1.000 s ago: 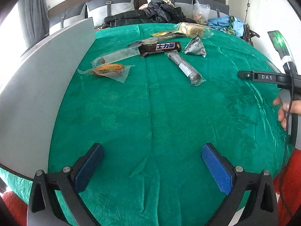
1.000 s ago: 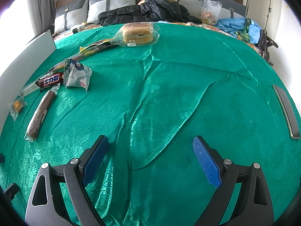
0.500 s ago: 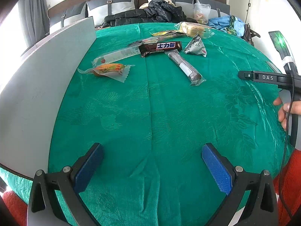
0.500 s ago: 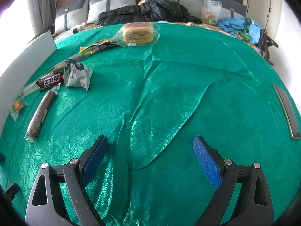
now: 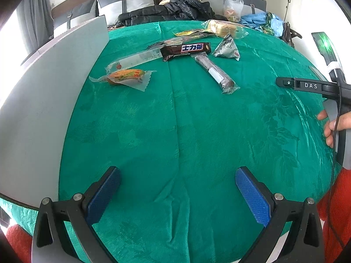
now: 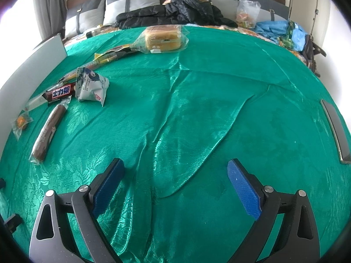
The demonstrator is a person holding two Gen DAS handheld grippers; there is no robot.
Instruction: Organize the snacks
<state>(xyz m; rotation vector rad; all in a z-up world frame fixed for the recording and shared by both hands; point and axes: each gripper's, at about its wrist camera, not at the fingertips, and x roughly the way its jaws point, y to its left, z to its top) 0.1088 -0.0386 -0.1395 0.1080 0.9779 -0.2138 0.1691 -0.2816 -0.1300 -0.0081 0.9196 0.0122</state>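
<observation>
A: Largest first?
B: Bench under a wrinkled green satin cloth [image 6: 197, 114]. At its far left: clear-bagged yellow sponge cake [image 6: 163, 38], white triangular foil pouch [image 6: 92, 86], dark brown chocolate bar [image 5: 186, 50], long brown stick in clear wrap [image 5: 216, 73], small orange sweet [image 5: 126, 75].
A: Hand-held grippers?
B: Left hand-held gripper [image 5: 177, 189] and right hand-held gripper [image 6: 175, 183] both spread wide, empty, well short of the snacks.
A: Risk?
B: Slick wrappers probably slide; a pad may snag the cloth.

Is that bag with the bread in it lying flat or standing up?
Lying flat. The bread bag rests on its broad side on the green cloth, its clear wrapper spread around it.
</observation>
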